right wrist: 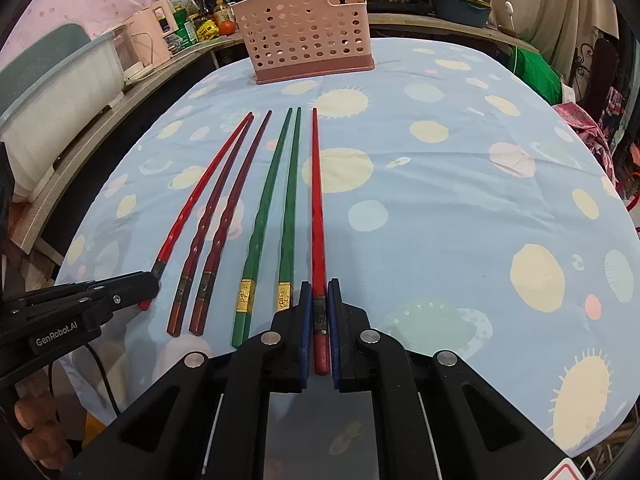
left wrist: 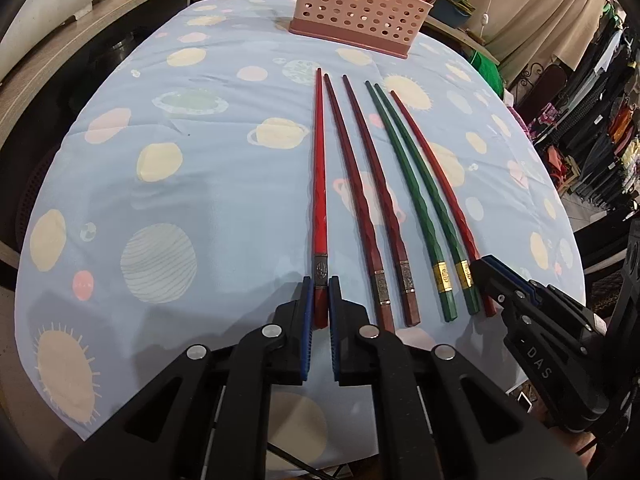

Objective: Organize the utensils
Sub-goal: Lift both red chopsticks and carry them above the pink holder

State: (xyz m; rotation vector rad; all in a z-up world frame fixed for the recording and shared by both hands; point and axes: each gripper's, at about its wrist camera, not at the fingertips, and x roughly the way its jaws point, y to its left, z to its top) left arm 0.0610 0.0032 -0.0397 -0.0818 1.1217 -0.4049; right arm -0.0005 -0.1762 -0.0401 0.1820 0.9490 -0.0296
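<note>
- Left gripper (left wrist: 320,292): jaws closed on thick end of leftmost bright red chopstick (left wrist: 319,184); butt hidden between pads.
- Right gripper (right wrist: 320,300): jaws closed on thick end of rightmost bright red chopstick (right wrist: 317,208).
- Between them, lying flat on the counter (right wrist: 460,208): two dark red chopsticks (right wrist: 216,216), two green chopsticks (right wrist: 276,200) with gold bands.
- Readable: "GenRobot.AI" on the left gripper's side, "DAS" on the right's.
- Pink perforated utensil holder (right wrist: 304,36) upright at far edge, well apart; open cloth right.
</note>
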